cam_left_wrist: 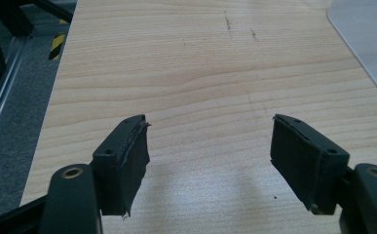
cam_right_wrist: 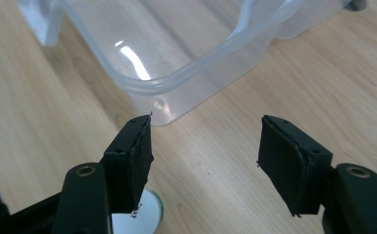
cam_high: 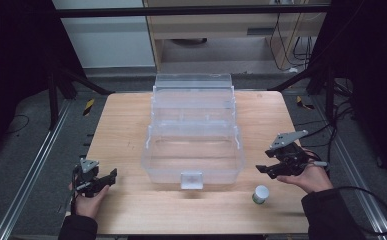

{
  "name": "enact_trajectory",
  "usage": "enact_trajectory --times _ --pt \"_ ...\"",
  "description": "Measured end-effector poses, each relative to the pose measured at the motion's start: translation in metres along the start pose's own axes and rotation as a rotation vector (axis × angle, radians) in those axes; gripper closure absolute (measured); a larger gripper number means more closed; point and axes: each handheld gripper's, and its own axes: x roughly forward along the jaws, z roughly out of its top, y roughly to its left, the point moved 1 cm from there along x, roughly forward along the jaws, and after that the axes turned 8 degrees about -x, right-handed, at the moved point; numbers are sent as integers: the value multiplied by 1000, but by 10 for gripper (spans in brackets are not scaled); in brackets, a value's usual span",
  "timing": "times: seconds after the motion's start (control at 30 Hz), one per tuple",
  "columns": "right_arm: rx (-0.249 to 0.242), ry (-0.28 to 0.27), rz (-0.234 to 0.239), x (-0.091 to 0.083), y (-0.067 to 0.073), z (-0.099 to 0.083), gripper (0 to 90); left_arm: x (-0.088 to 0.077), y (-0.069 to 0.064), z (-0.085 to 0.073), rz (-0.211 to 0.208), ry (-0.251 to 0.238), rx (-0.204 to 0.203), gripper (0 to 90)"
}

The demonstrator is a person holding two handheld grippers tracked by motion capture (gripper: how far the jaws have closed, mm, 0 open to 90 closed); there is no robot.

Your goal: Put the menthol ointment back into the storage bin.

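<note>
Right hand-held gripper [cam_high: 267, 171], jaws apart and empty, should drop squarely over the small jar [cam_high: 260, 194] at lower right before closing; left hand-held gripper [cam_high: 112, 176] waits open.

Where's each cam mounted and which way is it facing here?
High view: above the person's side, looking forward and down on the table, clear box and white jar; shows both hands, left gripper, right gripper.
Left gripper view: on the left gripper, facing bare tabletop; own open jaws.
Right gripper view: on the right gripper, facing a box corner; own open jaws.
Shared: high and right gripper views both show box and jar.
</note>
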Motion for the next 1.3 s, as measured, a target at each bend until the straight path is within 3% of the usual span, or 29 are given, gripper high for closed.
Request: enact_trajectory --times 0.4,1.3 --pt "-113 130 123 9 11 0 338 0 0 0 -1 3 4 294" --pt "-321 330 256 23 25 -5 347 1 0 0 -4 8 8 294"
